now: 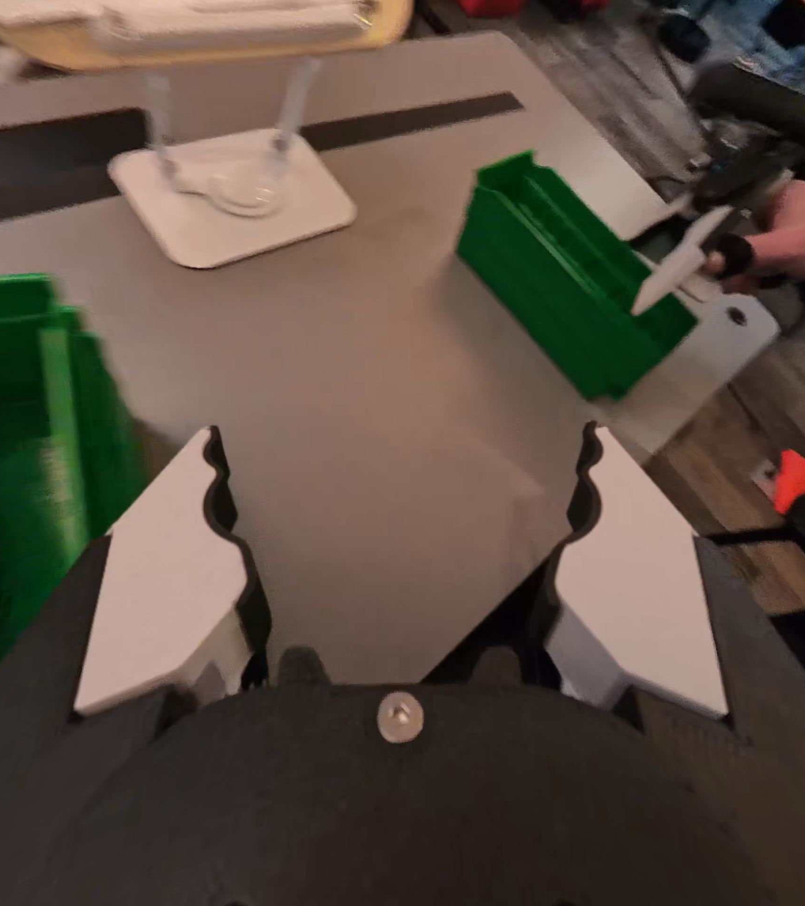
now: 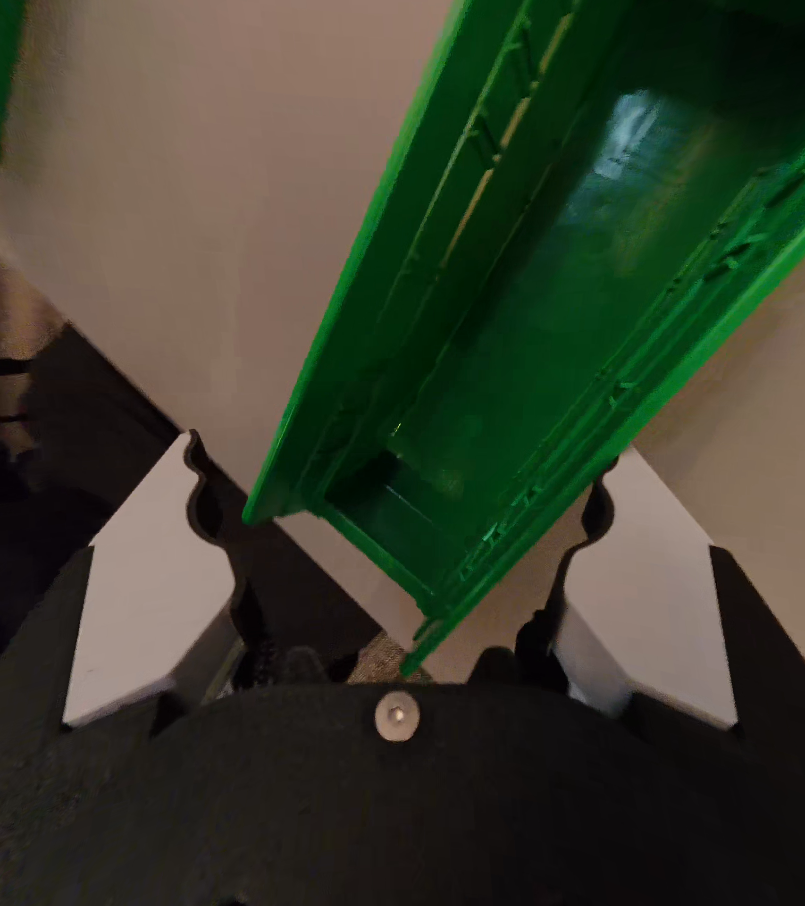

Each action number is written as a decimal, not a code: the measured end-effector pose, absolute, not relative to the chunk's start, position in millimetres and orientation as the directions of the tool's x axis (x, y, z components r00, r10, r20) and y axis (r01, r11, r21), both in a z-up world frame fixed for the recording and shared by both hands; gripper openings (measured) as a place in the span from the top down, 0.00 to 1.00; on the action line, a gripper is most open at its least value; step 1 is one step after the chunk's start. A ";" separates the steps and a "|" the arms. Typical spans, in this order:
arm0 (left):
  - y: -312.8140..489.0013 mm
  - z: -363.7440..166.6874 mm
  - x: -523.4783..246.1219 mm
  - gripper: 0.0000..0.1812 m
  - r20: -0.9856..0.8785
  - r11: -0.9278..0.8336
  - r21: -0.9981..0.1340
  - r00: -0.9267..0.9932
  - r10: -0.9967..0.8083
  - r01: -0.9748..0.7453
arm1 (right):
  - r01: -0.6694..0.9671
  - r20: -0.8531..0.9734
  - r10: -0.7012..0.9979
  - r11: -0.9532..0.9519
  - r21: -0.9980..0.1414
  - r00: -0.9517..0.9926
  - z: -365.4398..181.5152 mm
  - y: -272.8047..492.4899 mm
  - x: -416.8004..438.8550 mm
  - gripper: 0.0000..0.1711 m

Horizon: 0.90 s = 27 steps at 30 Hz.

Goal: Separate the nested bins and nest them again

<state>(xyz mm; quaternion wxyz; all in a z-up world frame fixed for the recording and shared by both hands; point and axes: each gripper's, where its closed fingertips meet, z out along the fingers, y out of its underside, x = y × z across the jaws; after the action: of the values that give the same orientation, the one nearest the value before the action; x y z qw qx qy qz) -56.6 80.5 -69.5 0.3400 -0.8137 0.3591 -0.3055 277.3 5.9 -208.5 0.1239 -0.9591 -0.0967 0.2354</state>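
Now approaching the separated bin (image 2: 513,343) with my right gripper (image 2: 400,490), fingers spread wide.
I am centring its 5 o'clock rim before closing; my left gripper (image 1: 403,470) is idling unclosed, empty.

Grey table (image 1: 381,343) w/ black strip (image 1: 410,120), white stand base (image 1: 231,211), wood-plank floor (image 1: 601,73).

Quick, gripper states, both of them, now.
Left gripper: open, empty, over the table.
Right gripper: open around the near end of the green bin, not clamped.

A grey table (image 1: 366,343) bears two green bins (image 1: 562,274) (image 1: 8,392) and, seemingly, a white stand base (image 1: 229,206).
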 end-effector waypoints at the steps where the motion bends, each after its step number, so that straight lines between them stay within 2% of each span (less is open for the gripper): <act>1: 69.3 -80.6 -37.8 0.24 0.270 -0.515 -0.752 0.519 -0.811 -0.413 | 0.140 -0.463 0.263 -0.949 -0.283 0.846 -205.9 4.6 260.5 0.12; 8: 36.3 -152.7 56.4 0.20 0.441 -0.556 -0.636 0.339 -0.831 -0.535 | 0.227 -0.610 0.401 -0.911 -0.344 0.683 -194.1 -7.3 159.4 0.13; 13: 37.9 -167.8 72.4 0.20 0.492 -0.577 -0.606 0.312 -0.813 -0.548 | 0.223 -0.673 0.469 -0.878 -0.423 0.571 -188.6 -10.5 97.5 0.13; 16: 44.9 -169.4 67.9 0.20 0.453 -0.544 -0.604 0.310 -0.836 -0.583 | 0.210 -0.705 0.507 -0.858 -0.469 0.496 -186.4 -8.9 65.0 0.15; 19: 61.0 -177.9 59.5 0.18 0.330 -0.482 -0.592 0.351 -0.876 -0.646 | 0.225 -0.728 0.529 -0.848 -0.481 0.437 -188.7 -12.1 44.0 0.16; 22: 74.0 -176.9 59.1 0.13 0.172 -0.378 -0.576 0.344 -0.923 -0.725 | 0.229 -0.727 0.538 -0.842 -0.488 0.427 -189.6 -18.9 42.0 0.16; 24: 80.9 -171.3 67.9 0.13 0.077 -0.298 -0.562 0.310 -0.948 -0.771 | 0.195 -0.736 0.535 -0.843 -0.502 0.415 -186.6 -22.4 46.9 0.18; 27: 84.6 -173.1 91.2 0.13 0.030 -0.228 -0.519 0.249 -0.968 -0.824 | 0.137 -0.759 0.511 -0.854 -0.502 0.403 -189.2 -27.5 57.1 0.21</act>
<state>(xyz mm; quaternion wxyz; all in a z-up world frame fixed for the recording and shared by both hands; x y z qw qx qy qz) 91.2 84.6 -173.1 0.2041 -0.7634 0.5869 -0.1764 57.1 -27.5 -189.2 0.1836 -0.8172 -0.1982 0.5091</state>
